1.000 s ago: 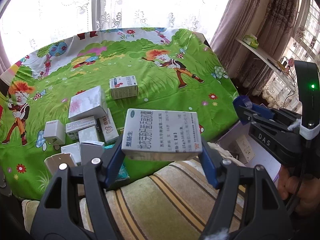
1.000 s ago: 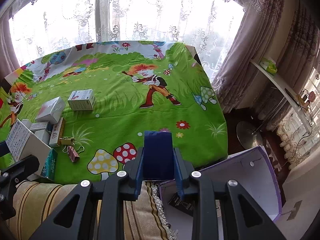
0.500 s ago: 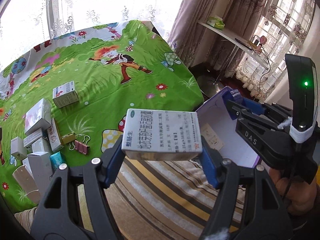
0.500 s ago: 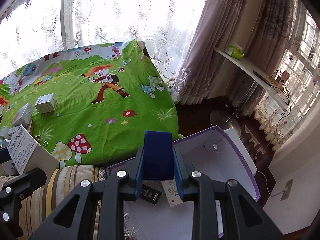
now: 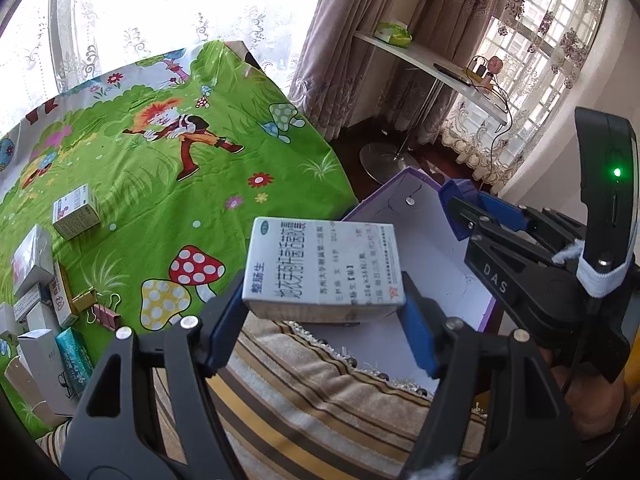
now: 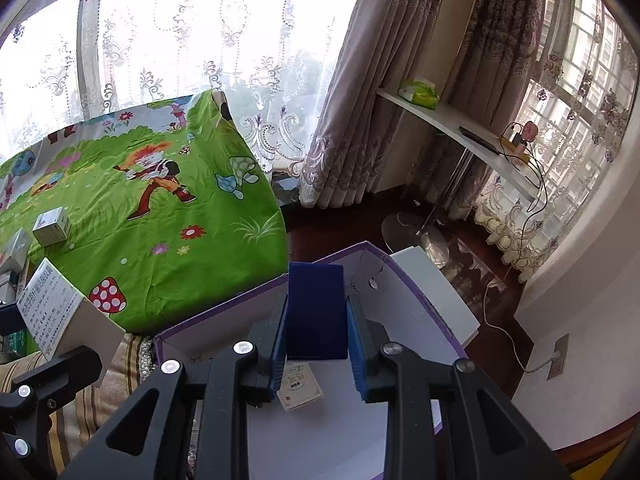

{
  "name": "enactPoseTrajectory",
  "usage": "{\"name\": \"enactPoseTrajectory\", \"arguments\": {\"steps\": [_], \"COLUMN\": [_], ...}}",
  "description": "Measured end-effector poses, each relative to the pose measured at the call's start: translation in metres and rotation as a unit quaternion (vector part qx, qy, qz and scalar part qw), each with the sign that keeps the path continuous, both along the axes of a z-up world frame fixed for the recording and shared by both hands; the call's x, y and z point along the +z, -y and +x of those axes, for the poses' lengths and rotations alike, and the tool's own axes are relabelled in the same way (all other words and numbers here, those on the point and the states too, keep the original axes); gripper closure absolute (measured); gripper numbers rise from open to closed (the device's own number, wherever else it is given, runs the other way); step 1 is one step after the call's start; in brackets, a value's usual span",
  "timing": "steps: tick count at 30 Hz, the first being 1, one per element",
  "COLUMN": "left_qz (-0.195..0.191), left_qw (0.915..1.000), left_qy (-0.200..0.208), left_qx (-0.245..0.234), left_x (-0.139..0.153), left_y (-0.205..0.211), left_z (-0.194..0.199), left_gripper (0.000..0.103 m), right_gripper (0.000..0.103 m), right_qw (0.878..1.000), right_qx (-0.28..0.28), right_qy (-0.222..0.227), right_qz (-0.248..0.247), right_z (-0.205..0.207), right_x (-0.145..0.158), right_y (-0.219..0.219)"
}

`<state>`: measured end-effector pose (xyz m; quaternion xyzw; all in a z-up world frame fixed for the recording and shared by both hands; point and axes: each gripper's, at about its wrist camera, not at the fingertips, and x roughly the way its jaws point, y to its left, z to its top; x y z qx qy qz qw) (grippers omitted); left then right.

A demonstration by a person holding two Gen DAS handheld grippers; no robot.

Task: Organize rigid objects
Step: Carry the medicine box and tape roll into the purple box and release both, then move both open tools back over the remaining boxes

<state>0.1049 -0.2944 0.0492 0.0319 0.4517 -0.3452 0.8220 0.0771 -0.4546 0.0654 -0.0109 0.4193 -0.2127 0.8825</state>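
Boxes are mid-carry in both tools. Left hand-held gripper [image 5: 326, 316] pinches a white medicine box [image 5: 324, 268] at frame centre, its jaws having just widened a little though the pads still press its ends. Right hand-held gripper [image 6: 316, 328] pinches a dark blue box [image 6: 316, 312], hanging over the purple-rimmed bin [image 6: 412, 280] at lower centre. More boxes [image 5: 36, 256] lie at left on the green surface [image 5: 160, 184]. I judge this the drop-off step; next, lower each box into the bin and release.
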Motion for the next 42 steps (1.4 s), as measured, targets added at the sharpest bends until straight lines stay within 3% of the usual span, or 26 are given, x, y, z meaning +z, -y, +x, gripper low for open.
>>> {"name": "enactPoseTrajectory", "arguments": {"steps": [5,9,13,25,30,42], "left_qz": [-0.023,-0.023,-0.020,-0.016,-0.010,-0.003], "left_qw": [0.9995,0.9995,0.9997,0.9946,0.9851,0.9477], "left_qy": [-0.017,-0.021,-0.014,0.003,-0.003,-0.055], "left_qx": [-0.015,-0.007,0.009,0.103,0.172,0.314], "left_x": [0.001,0.002,0.006,0.012,0.004,-0.023], "left_y": [0.002,-0.009,-0.030,-0.126,-0.191,-0.329], "left_z": [0.001,0.004,0.005,0.015,0.020,0.016], "left_gripper": [0.019,0.019,0.019,0.019,0.019,0.019], "right_gripper": [0.071,0.053,0.045,0.038,0.037,0.036], "right_qw": [1.000,0.999,0.997,0.991,0.988,0.974], "right_qx": [-0.004,0.001,0.033,0.099,0.129,0.199], "right_qy": [0.008,0.017,0.025,0.008,-0.003,-0.044], "right_qz": [0.026,0.044,0.066,0.084,0.089,0.102], "right_z": [-0.004,-0.007,-0.010,0.014,0.024,0.050], "right_x": [0.004,0.008,0.015,0.020,0.021,0.013], "right_y": [0.007,0.006,-0.006,-0.061,-0.088,-0.155]}}
